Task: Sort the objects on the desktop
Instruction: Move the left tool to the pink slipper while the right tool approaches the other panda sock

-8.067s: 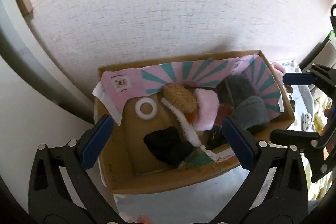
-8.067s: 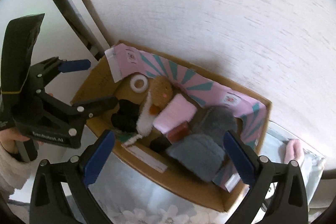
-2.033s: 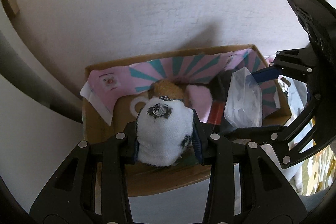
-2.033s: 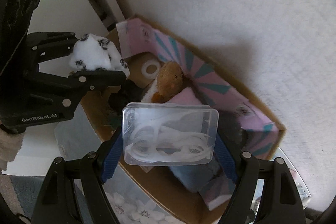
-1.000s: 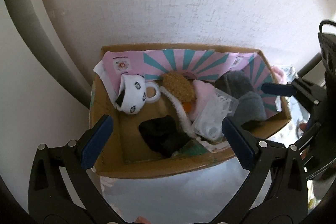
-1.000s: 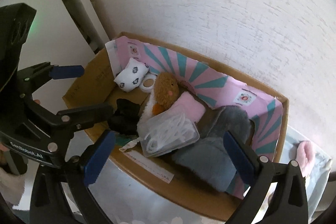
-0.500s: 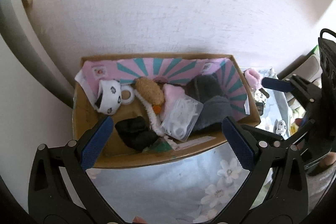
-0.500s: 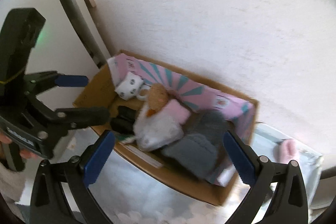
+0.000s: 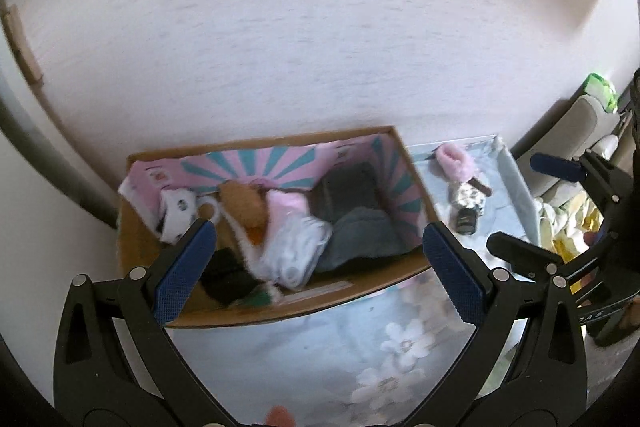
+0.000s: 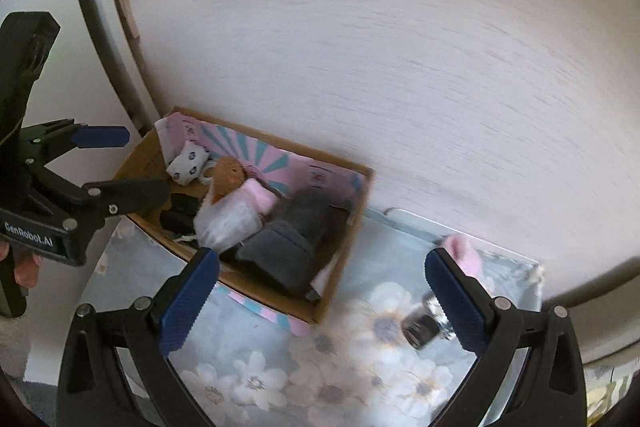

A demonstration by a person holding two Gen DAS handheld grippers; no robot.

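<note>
A cardboard box [image 9: 280,311] with pink and teal lining stands against the wall. In it lie a white spotted sock [image 9: 178,213], a brown plush [image 9: 242,205], a clear plastic case [image 9: 298,255] and grey cloth items [image 9: 360,231]. My left gripper [image 9: 320,267] hangs open above the box's front edge, holding nothing. The right wrist view shows the same box [image 10: 260,287], sock [image 10: 187,158] and clear case [image 10: 228,219]. My right gripper [image 10: 322,291] is open and empty over the cloth, right of the box. A pink fuzzy item [image 10: 464,255] and a small dark cylinder [image 10: 418,329] lie there.
A pale blue cloth with white flowers [image 9: 360,347] covers the table in front of the box. The white wall runs close behind. Right of the box also lies a small spotted item [image 9: 466,197]. A person's hand [image 10: 24,273] holds the left gripper [image 10: 120,163].
Both grippers have let go: the spotted sock and the clear case now lie in the box. Both have since drawn back and up, and the views have swung right.
</note>
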